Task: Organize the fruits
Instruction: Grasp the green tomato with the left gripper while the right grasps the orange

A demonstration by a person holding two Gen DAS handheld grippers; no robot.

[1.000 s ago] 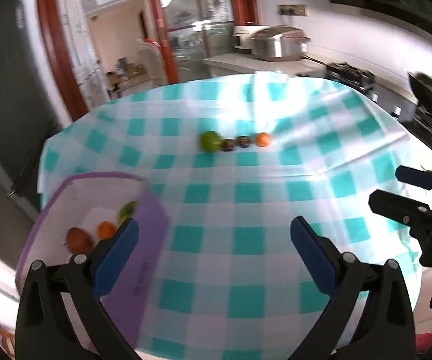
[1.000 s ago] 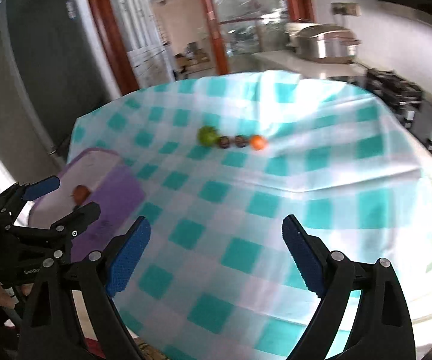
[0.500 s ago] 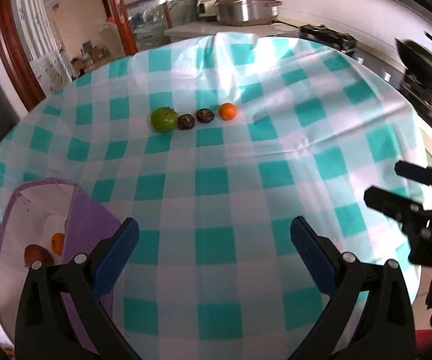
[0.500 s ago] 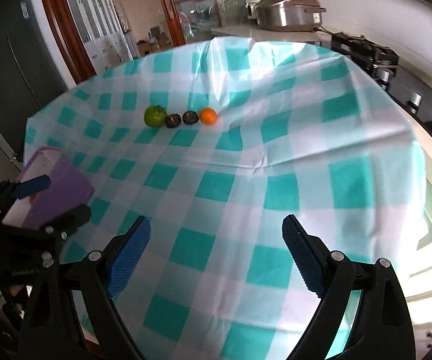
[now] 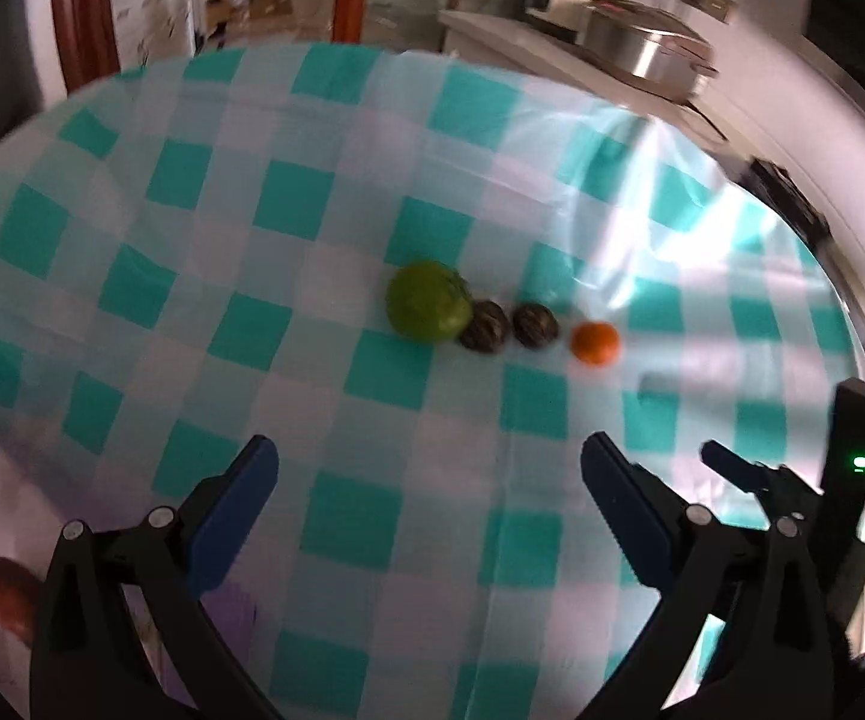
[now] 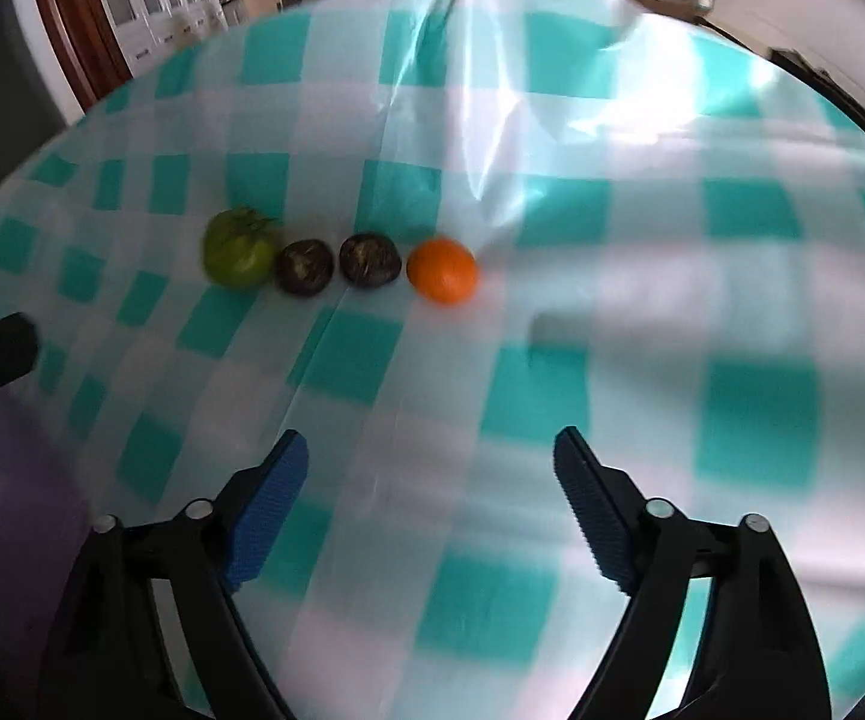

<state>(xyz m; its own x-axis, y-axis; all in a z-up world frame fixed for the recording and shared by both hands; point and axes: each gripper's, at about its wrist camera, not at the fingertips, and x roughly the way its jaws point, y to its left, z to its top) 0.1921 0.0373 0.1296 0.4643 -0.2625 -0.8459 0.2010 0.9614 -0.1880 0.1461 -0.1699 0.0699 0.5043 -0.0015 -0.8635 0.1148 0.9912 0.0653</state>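
Nearing fruit row [image 6: 336,264]; both grippers [image 5: 429,468] [image 6: 432,462] closer, fingers wide apart, empty.

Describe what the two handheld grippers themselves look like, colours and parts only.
Both match. The left gripper and right gripper each have two black angular plastic fingers with silver screws, tipped by blue ridged pads. The left view also shows a black block with a green light on the right gripper.

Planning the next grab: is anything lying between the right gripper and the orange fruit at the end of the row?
Nothing visible: only bare checked tablecloth lies between the open right gripper and the orange fruit.
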